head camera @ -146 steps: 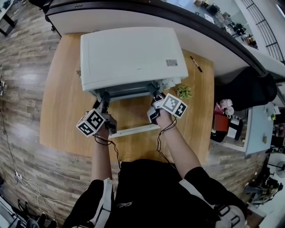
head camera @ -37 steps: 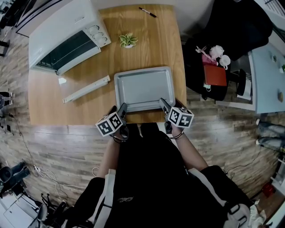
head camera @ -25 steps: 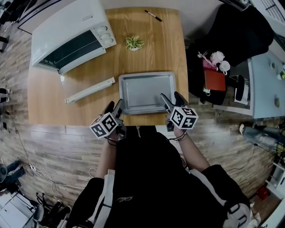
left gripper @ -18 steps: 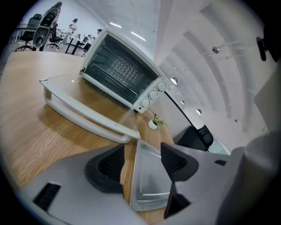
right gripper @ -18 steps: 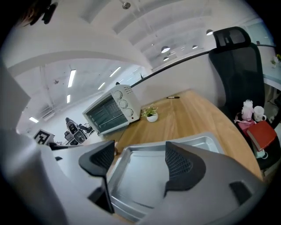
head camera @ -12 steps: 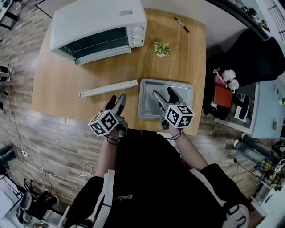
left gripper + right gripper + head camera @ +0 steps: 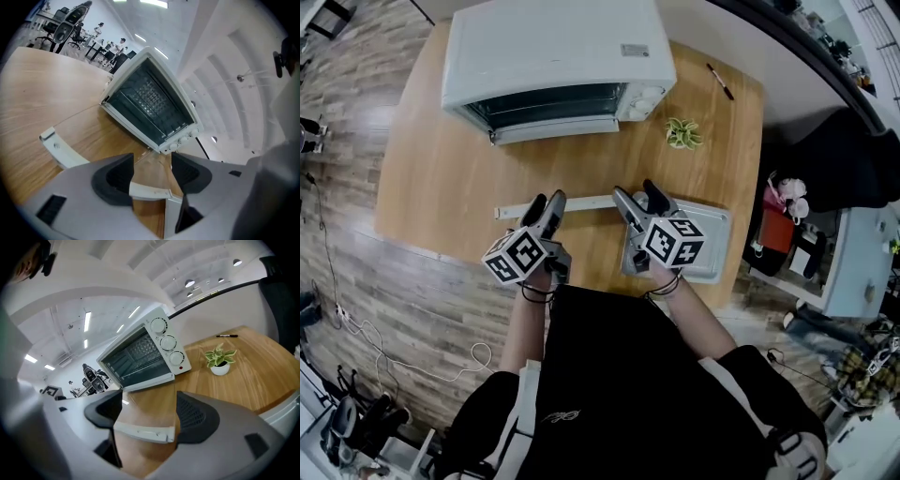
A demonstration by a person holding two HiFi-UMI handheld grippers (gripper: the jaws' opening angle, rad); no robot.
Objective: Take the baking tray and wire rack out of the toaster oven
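Already the baking tray (image 7: 712, 242) lies on the desk (image 7: 441, 178) under the right gripper (image 7: 634, 189), the wire rack (image 7: 150, 101) seemingly remains inside the toaster oven (image 7: 553, 56), and both the right and left gripper (image 7: 546, 202) hold their fingers apart, empty.

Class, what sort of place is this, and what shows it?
Probably an open office or lab: office chairs behind the wooden table, ceiling strip lights, cables trailing on the floor.

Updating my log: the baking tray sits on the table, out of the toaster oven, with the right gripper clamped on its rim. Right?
Not quite. The baking tray is on the table, out of the toaster oven, but the right gripper is not clamped on it: the right gripper view shows its jaws apart, holding nothing.
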